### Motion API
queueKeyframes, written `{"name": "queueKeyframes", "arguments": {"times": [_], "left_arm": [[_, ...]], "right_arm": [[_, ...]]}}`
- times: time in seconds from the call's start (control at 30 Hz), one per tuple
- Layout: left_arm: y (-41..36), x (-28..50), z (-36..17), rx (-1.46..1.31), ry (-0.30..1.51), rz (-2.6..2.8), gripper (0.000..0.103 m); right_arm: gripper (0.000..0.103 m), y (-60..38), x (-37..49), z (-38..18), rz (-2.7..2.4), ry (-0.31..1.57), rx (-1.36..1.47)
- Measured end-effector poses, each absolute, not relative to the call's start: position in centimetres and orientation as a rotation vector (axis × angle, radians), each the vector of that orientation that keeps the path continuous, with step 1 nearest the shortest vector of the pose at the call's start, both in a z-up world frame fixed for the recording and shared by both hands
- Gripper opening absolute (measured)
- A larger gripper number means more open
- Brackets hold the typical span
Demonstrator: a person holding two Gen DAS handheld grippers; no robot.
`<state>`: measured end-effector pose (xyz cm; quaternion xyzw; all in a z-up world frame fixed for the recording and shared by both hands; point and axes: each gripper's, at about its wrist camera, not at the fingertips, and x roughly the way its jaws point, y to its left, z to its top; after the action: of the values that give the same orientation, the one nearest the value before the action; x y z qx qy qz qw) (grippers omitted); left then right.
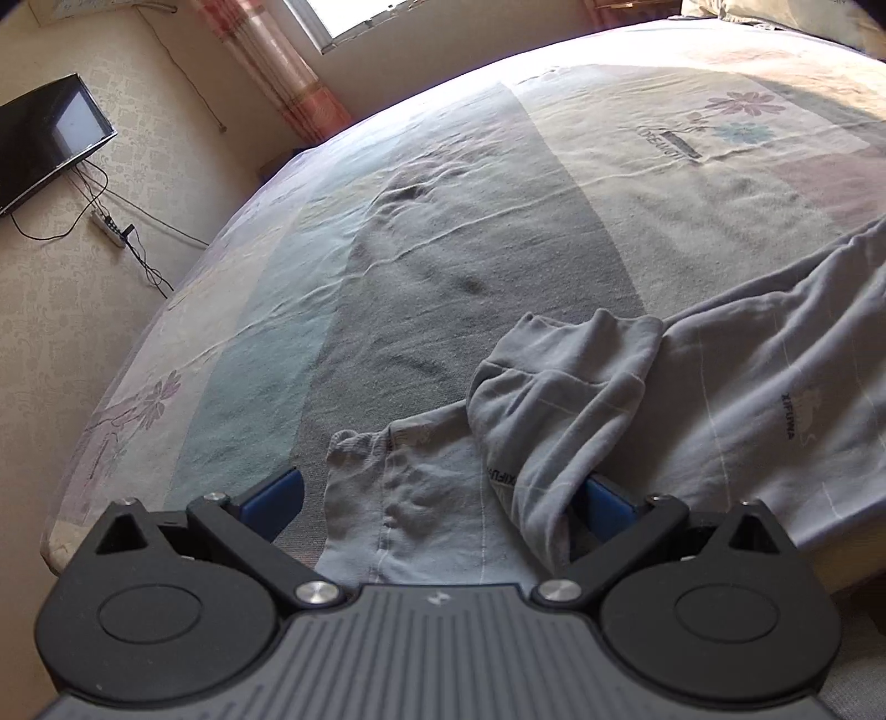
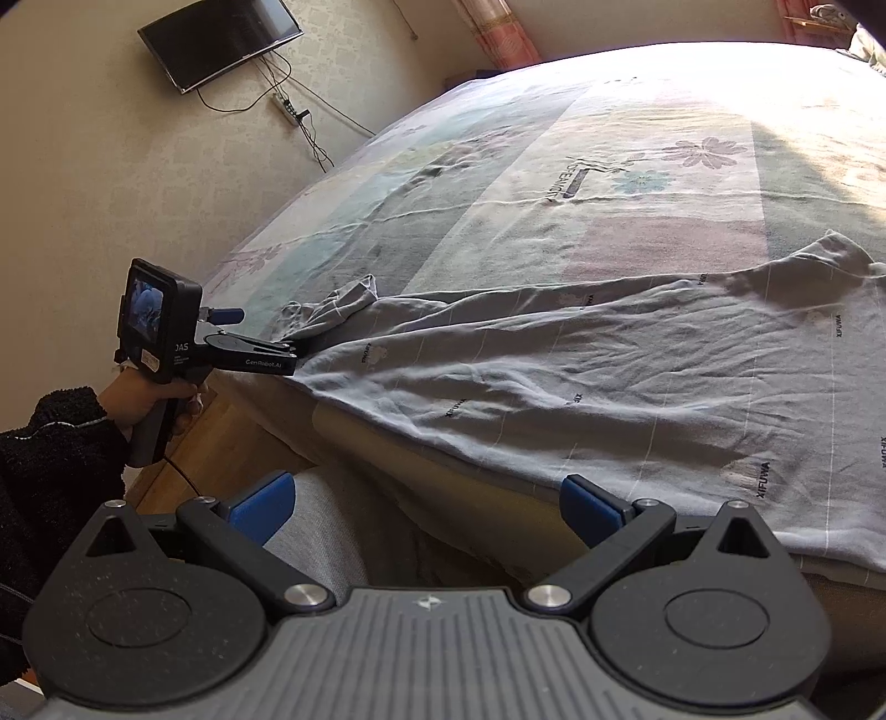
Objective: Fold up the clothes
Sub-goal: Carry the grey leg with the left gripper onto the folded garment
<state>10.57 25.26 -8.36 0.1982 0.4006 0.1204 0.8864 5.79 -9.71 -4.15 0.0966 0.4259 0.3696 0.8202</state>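
Note:
A grey garment (image 1: 747,387) with thin white lines and "XIFUWA" prints lies spread on the bed, its hem at the near edge (image 2: 609,376). One bunched end (image 1: 554,399) lies between the blue fingers of my left gripper (image 1: 440,498), which stands open; a fold of cloth drapes over its right finger. The right wrist view shows that left gripper (image 2: 271,338) at the bed's corner, held by a hand in a black sleeve. My right gripper (image 2: 429,507) is open, low before the bed's side, just under the hem, holding nothing.
The bed (image 1: 443,221) has a wrinkled patchwork sheet with flower prints (image 2: 554,166). A wall TV (image 2: 221,39) and a power strip with cables (image 2: 285,105) are on the left wall. A wooden bed frame (image 2: 221,443) shows below the left gripper. Pink curtains (image 1: 277,66) hang at the back.

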Motion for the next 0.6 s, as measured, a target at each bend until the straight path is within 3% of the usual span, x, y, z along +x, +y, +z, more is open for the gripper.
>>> {"name": "queueKeyframes", "arguments": {"times": [0.3, 0.6], "left_arm": [[22.7, 14.0, -9.9, 0.487, 0.825, 0.195, 0.102], [27.9, 11.7, -7.6, 0.325, 0.779, 0.328, 0.102]], "right_arm": [[0.103, -8.7, 5.4, -3.7, 0.791, 0.908, 0.163], [0.103, -9.6, 5.9, -3.8, 0.759, 0.909, 0.199]]}}
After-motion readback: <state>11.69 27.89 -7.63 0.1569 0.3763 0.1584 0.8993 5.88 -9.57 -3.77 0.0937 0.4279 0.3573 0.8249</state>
